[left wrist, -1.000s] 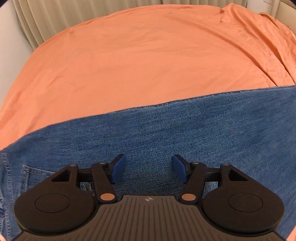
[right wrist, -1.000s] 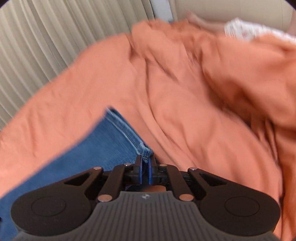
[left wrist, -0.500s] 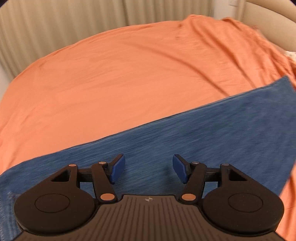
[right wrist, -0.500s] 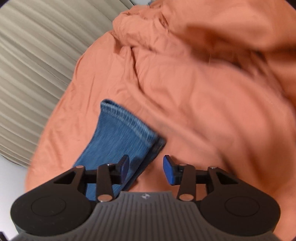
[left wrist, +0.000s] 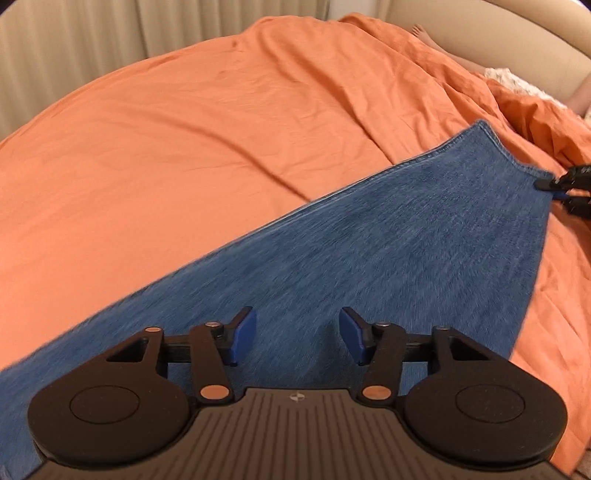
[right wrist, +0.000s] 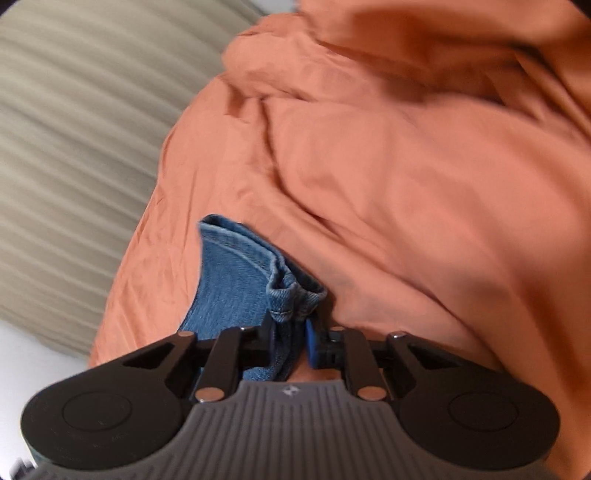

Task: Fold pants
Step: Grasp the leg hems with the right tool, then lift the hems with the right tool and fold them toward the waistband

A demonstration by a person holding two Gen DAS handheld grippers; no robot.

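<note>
Blue denim pants [left wrist: 388, 251] lie flat on an orange bed sheet [left wrist: 184, 129], legs stacked and running to the right. My left gripper [left wrist: 297, 334] is open and empty, hovering over the middle of the legs. My right gripper [right wrist: 290, 338] is closed around the bunched leg hems [right wrist: 291, 295] at the far end of the pants. It also shows in the left wrist view [left wrist: 561, 190] at the hem corner.
Rumpled orange bedding [right wrist: 406, 129] is piled beyond the hems. Beige curtains [right wrist: 74, 110] hang behind the bed. A person's bare foot [left wrist: 421, 31] and a beige headboard [left wrist: 480, 33] are at the far right of the bed.
My right gripper let go of the hem, then closed on the bunched hems again. My left gripper swung right along the legs, staying open.
</note>
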